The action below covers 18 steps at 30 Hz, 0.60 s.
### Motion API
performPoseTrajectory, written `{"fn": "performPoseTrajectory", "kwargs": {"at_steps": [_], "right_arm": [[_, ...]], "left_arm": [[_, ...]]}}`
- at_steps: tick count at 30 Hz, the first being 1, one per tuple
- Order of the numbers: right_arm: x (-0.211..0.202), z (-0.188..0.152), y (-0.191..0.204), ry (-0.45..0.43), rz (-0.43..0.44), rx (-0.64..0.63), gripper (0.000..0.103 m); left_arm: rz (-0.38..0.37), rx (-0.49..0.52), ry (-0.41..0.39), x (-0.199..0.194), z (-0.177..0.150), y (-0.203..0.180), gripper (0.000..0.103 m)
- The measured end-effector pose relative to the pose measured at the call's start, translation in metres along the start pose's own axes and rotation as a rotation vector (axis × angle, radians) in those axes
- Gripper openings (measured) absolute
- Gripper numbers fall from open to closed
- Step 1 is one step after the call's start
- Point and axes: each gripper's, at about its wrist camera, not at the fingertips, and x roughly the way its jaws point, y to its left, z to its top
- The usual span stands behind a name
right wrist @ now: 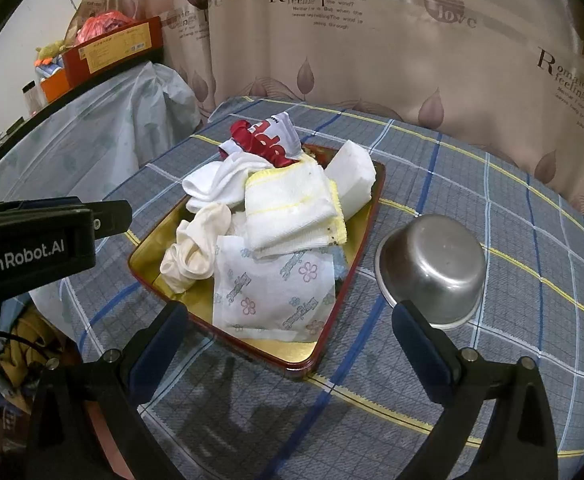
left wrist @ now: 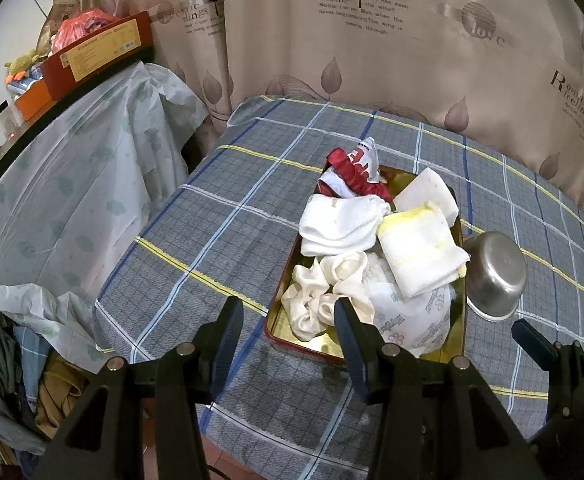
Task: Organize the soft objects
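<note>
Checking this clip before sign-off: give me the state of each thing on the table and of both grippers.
Tray: upright, filled with soft items.
Yellow-edged towel: folded, on top of the pile.
White sock: in the tray.
Cream scrunchie: in the tray.
Flower-print packet: lying flat in the tray.
Steel bowl: upside down beside the tray.
Left gripper: jaws open, empty.
Right gripper: jaws open, empty.

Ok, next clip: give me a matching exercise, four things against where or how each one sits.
Things:
1. steel bowl
2. yellow-edged towel
3. flower-print packet
4. cream scrunchie

States:
A. near end of the tray, under the towel's edge
B. upside down on the cloth, beside the tray
C. folded, on top of the pile
D. tray's left side, by the packet

Pairs: 1-B, 2-C, 3-A, 4-D
</note>
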Motion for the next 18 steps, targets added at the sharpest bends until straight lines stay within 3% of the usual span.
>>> {"fn": "performPoseTrajectory", "kwargs": {"at_steps": [18], "right_arm": [[0.003,-0.0048,0.0029,0.017,0.004,-0.018,0.101]], "left_arm": [[-0.005,0.0,0.003,0.0019,-0.0001,0.0008,0.048]]}}
